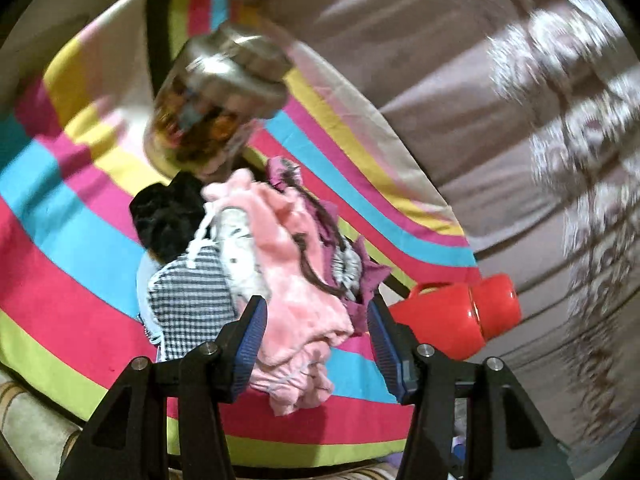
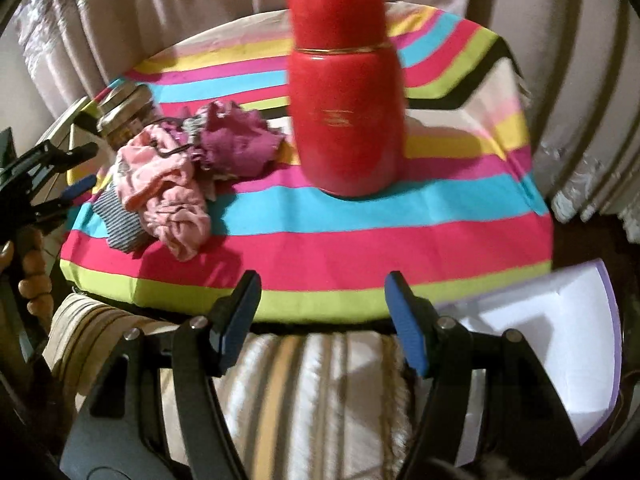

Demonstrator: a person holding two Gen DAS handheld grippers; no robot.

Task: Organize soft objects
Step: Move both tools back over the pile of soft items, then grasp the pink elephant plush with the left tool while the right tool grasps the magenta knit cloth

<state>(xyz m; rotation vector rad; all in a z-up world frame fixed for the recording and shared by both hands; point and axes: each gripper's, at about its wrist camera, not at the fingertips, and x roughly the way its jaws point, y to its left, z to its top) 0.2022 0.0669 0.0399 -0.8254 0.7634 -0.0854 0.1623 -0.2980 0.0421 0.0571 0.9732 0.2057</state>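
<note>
Pale pleated curtains hang behind a table covered by a striped cloth in bands of pink, blue, yellow, lime and cream, with a thin black stripe. Below the table's near edge, a cushion with cream and tan stripes. To the right of it, a white box with a lilac rim, open; what can be seen of its inside is bare white.

On the cloth, a red flask stands upright with its cap on; contents not visible. Far left, at the table edge, a glass jar with a metal lid. In the left wrist view it is blurred, with brownish, mixed-colour contents that cannot be identified.

Pile of clothes lies on the left part of the cloth, just in front of the jar and well apart from the box. Pieces seen: a fuzzy pink garment, a checked black-and-white piece, a magenta piece, a black piece.

Left gripper: fingers spread apart on either side of the pink garment; whether the pads touch it cannot be told. Right gripper: fingers wide apart, nothing between them, at the near table edge and away from the pile.
</note>
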